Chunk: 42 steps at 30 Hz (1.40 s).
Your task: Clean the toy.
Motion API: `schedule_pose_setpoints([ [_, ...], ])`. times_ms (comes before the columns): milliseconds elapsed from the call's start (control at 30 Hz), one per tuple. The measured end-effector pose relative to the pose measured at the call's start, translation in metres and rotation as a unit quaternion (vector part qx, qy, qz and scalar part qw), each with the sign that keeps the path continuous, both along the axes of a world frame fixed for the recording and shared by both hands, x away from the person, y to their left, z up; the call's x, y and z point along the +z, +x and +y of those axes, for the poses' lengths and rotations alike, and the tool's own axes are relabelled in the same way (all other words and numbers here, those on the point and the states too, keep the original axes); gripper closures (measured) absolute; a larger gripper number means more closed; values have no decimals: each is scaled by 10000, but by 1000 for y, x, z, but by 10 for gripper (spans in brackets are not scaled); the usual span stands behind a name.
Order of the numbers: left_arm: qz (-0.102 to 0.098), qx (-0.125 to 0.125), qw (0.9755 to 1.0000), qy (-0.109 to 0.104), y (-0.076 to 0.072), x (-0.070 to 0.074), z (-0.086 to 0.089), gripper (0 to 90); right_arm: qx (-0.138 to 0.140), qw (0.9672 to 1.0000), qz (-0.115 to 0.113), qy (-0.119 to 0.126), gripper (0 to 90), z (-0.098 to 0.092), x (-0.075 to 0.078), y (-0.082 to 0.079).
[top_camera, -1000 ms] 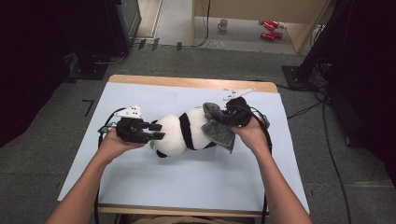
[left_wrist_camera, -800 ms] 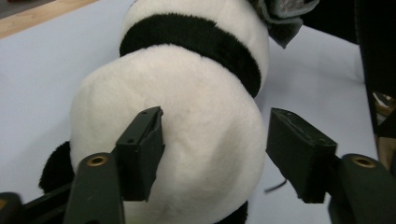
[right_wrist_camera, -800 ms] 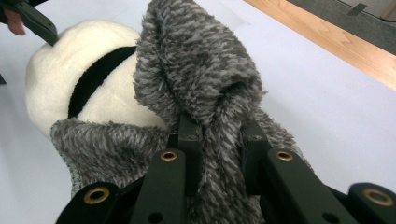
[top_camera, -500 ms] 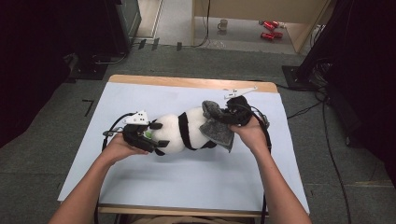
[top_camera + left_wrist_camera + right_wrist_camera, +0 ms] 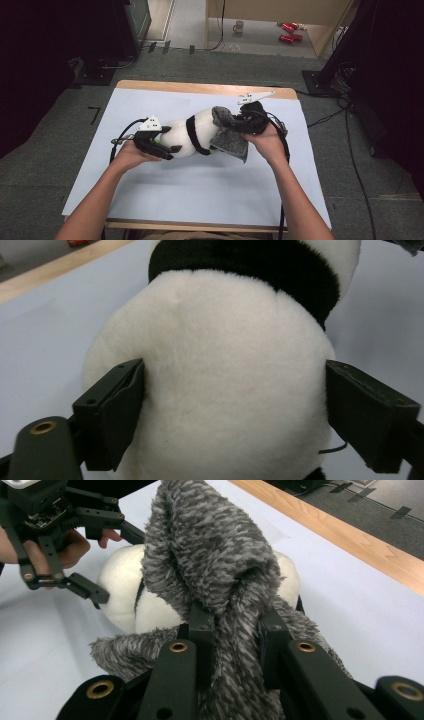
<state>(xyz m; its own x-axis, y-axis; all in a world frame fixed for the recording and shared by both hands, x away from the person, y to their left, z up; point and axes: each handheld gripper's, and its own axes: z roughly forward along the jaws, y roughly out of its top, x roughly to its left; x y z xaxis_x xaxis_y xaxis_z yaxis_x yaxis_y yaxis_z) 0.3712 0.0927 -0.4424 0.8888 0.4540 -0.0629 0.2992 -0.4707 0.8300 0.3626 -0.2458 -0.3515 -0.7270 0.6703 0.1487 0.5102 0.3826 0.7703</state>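
Pale blue worktop [image 5: 165,197]. Panda plush [image 5: 192,134] lies mid-worktop. Right gripper [image 5: 232,630] clamped on grey furry garment [image 5: 210,555] bunched at plush's far end. Left gripper [image 5: 232,405], jaws just opened wide, straddles white body. Step, likely: dressing. Next: steady body, draw garment along.

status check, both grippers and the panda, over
Left gripper jaws just opened wide, straddling the panda, left pad touching. Right gripper shut on the grey cloth draped over the panda. Nothing in the way on the table.
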Motion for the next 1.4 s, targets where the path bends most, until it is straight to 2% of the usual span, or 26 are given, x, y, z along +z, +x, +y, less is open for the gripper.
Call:
schedule_pose_setpoints([
  [200,9,147,9999,-66,2,0,1,240,77,9999,-35,69,760,4,4,-5],
  [367,18,91,10000,3,0,2,0,427,278,9995,-120,124,760,16,10,-10],
  [533,329,102,9994,-25,2,8,1,547,383,9991,-101,141,761,29,11,-10],
  [567,467,125,9988,-72,3,10,1,562,393,9991,-100,144,761,31,12,-10],
  [633,830,179,9961,-252,5,15,3,592,431,9989,-121,164,761,34,14,-9],
  [700,1172,183,9914,-543,8,22,5,611,471,9986,-158,181,761,38,17,-9],
  [767,1449,160,9865,-753,10,30,8,627,508,9983,-164,230,761,41,20,-9],
  [833,1611,93,9821,-967,9,37,9,640,575,9978,-212,258,762,45,25,-11],
  [900,1877,72,9767,-1041,9,39,7,643,641,9973,-249,270,762,50,29,-13],
  [933,1954,87,9755,-1006,9,39,5,644,674,9970,-254,271,762,54,30,-14],
  [1033,1966,130,9776,-734,7,35,-2,645,753,9964,-253,289,762,62,30,-14],
  [1100,2050,161,9751,-826,7,32,-3,645,824,9960,-222,277,762,69,28,-14],
  [1167,2031,211,9756,-803,8,32,-5,643,907,9954,-164,278,762,80,24,-15],
  [1267,2063,223,9749,-809,8,32,-4,640,1027,9946,-104,145,762,96,14,-14],
  [1367,2071,279,9746,-800,8,32,-2,637,1059,9944,12,-33,764,107,-2,-11],
  [1400,2086,304,9744,-781,8,31,-2,635,1051,9945,49,-15,765,108,-7,-10],
])
